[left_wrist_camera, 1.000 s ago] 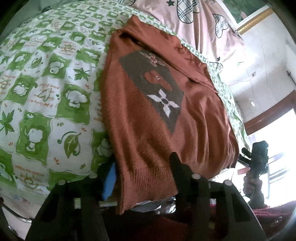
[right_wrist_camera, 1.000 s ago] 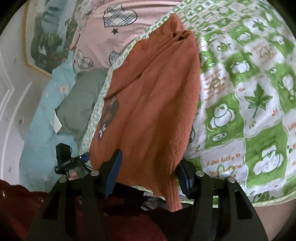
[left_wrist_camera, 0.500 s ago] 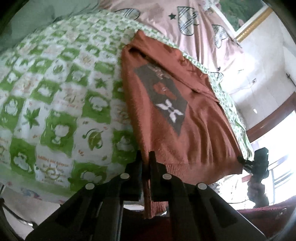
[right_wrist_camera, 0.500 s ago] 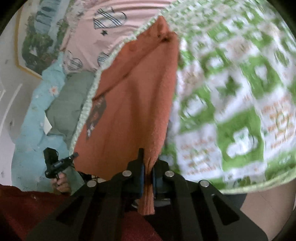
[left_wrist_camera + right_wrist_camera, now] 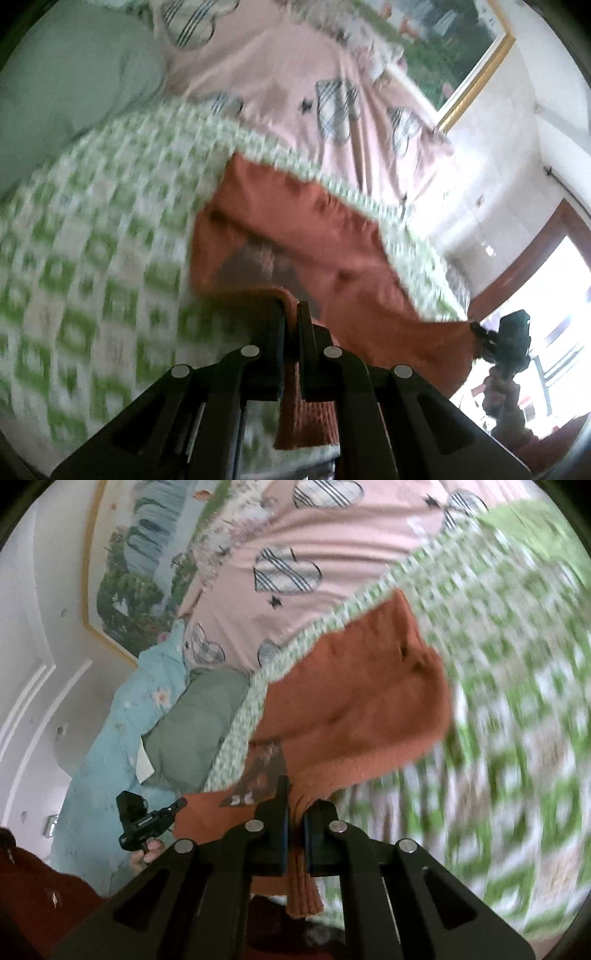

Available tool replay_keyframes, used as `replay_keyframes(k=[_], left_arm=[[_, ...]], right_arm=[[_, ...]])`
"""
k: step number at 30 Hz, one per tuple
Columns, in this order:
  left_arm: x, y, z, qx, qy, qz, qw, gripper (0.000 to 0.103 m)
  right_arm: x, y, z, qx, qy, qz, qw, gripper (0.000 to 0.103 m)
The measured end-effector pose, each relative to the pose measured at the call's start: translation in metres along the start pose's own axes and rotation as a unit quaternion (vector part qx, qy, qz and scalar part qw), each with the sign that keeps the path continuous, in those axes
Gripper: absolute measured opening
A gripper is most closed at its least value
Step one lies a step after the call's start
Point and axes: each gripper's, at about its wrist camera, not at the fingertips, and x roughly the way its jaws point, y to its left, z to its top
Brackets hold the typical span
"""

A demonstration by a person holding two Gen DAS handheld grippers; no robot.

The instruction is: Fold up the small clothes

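Left gripper [image 5: 291, 332] was clamped tight on the sweater [image 5: 303, 236], both fingers [image 5: 275, 332] squeezed together with the ribbed hem poking out below them, and a flap of the knit curled over the top of the left finger. Right gripper [image 5: 295, 812] was the same deal, jaws pinched shut on the opposite hem corner, with a strip of ribbing hanging down between them. So the bottom edge was lifted off the bed at both corners while the rest of the sweater lay draped on the quilt [image 5: 92, 240], the green and white checked one, with the collar end up at the far edge of it. The dark patch with the flower design showed just past the fingertips in both views, kinda bunched up in the fold. In the left view you could spot the right gripper off at the right side, gripping the far corner, with the fabric stretched between the two. Everything was pretty motion-blurred, especially the quilt. Beyond the sweater there was a pink sheet [image 5: 332, 528] with plaid hearts, a grey-green pillow [image 5: 199, 731] and a light blue blanket [image 5: 122, 716] on the right view's left side, plus a framed landscape picture [image 5: 147, 554] on the wall.
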Motion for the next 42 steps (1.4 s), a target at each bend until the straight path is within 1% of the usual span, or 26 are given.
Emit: replay_keyframes(k=[1, 4, 6, 8, 10, 12, 14, 17, 19, 22, 26, 28, 29, 31, 32, 33, 34, 35, 36, 37, 38, 39, 40, 41, 42], left_arm=[[0.007, -0.004, 0.015, 0.000, -0.015, -0.001, 0.9999, 0.004], [0.030, -0.005, 0.048, 0.001, -0.036, 0.009, 0.9993, 0.004], [0.051, -0.006, 0.069, 0.010, -0.044, 0.026, 0.9986, 0.004], [0.070, -0.006, 0.087, 0.014, -0.050, 0.034, 0.9980, 0.004], [0.092, -0.005, 0.108, 0.014, -0.056, 0.044, 0.9973, 0.004], [0.114, -0.001, 0.126, 0.010, -0.060, 0.051, 0.9969, 0.004], [0.133, 0.003, 0.140, 0.012, -0.060, 0.058, 0.9964, 0.004], [0.173, 0.014, 0.161, 0.011, -0.050, 0.079, 0.9956, 0.004], [0.194, 0.024, 0.167, 0.007, -0.041, 0.086, 0.9954, 0.004], [0.228, 0.043, 0.176, -0.002, -0.026, 0.102, 0.9945, 0.004], [0.269, 0.067, 0.179, -0.011, -0.001, 0.122, 0.9925, 0.005], [0.286, 0.078, 0.178, -0.014, 0.016, 0.134, 0.9908, 0.006], [0.290, 0.083, 0.176, -0.022, 0.024, 0.133, 0.9906, 0.006], [0.287, 0.085, 0.171, -0.028, 0.028, 0.128, 0.9910, 0.008], [0.281, 0.081, 0.167, -0.024, 0.027, 0.126, 0.9914, 0.012], [0.273, 0.076, 0.162, -0.016, 0.026, 0.123, 0.9919, 0.014], [0.265, 0.069, 0.156, -0.006, 0.026, 0.120, 0.9924, 0.022], [0.258, 0.062, 0.149, 0.003, 0.027, 0.115, 0.9930, 0.025], [0.250, 0.052, 0.141, 0.017, 0.028, 0.105, 0.9939, 0.026], [0.246, 0.039, 0.131, 0.039, 0.034, 0.094, 0.9942, 0.028], [0.245, 0.029, 0.123, 0.054, 0.041, 0.086, 0.9940, 0.030], [0.250, 0.016, 0.111, 0.074, 0.062, 0.073, 0.9927, 0.030], [0.256, 0.007, 0.103, 0.086, 0.080, 0.065, 0.9909, 0.030], [0.264, -0.002, 0.095, 0.099, 0.100, 0.060, 0.9882, 0.030], [0.275, -0.012, 0.086, 0.117, 0.119, 0.060, 0.9841, 0.030]], right_arm=[[0.003, 0.002, 0.010, -0.005, -0.006, -0.003, 1.000, 0.007], [0.015, -0.002, 0.043, -0.009, -0.029, -0.013, 0.999, 0.007], [0.027, -0.012, 0.071, -0.003, -0.044, -0.034, 0.998, 0.007], [0.039, -0.020, 0.093, 0.001, -0.053, -0.053, 0.997, 0.007], [0.054, -0.029, 0.116, 0.008, -0.057, -0.073, 0.996, 0.007], [0.071, -0.037, 0.139, 0.011, -0.059, -0.084, 0.995, 0.007], [0.091, -0.047, 0.161, 0.013, -0.059, -0.097, 0.993, 0.007], [0.116, -0.060, 0.187, 0.019, -0.055, -0.112, 0.992, 0.007], [0.130, -0.068, 0.197, 0.019, -0.051, -0.123, 0.991, 0.007], [0.156, -0.086, 0.210, 0.020, -0.034, -0.153, 0.987, 0.007], [0.188, -0.112, 0.212, 0.023, -0.007, -0.192, 0.981, 0.007], [0.198, -0.125, 0.210, 0.040, 0.004, -0.197, 0.980, 0.008], [0.201, -0.131, 0.208, 0.048, 0.010, -0.199, 0.979, 0.008], [0.199, -0.138, 0.205, 0.068, 0.013, -0.195, 0.978, 0.009], [0.193, -0.138, 0.202, 0.079, 0.008, -0.191, 0.978, 0.010], [0.185, -0.136, 0.199, 0.084, 0.002, -0.196, 0.977, 0.016], [0.176, -0.131, 0.196, 0.080, -0.010, -0.208, 0.975, 0.026], [0.162, -0.120, 0.190, 0.063, -0.030, -0.232, 0.970, 0.031], [0.158, -0.111, 0.187, 0.048, -0.040, -0.252, 0.966, 0.036], [0.152, -0.098, 0.181, 0.021, -0.051, -0.276, 0.959, 0.036], [0.150, -0.081, 0.174, -0.013, -0.056, -0.288, 0.956, 0.036], [0.156, -0.065, 0.166, -0.045, -0.042, -0.272, 0.960, 0.036], [0.164, -0.056, 0.161, -0.064, -0.019, -0.251, 0.966, 0.036], [0.184, -0.043, 0.150, -0.098, 0.037, -0.214, 0.971, 0.036], [0.197, -0.037, 0.144, -0.112, 0.068, -0.199, 0.971, 0.036]])
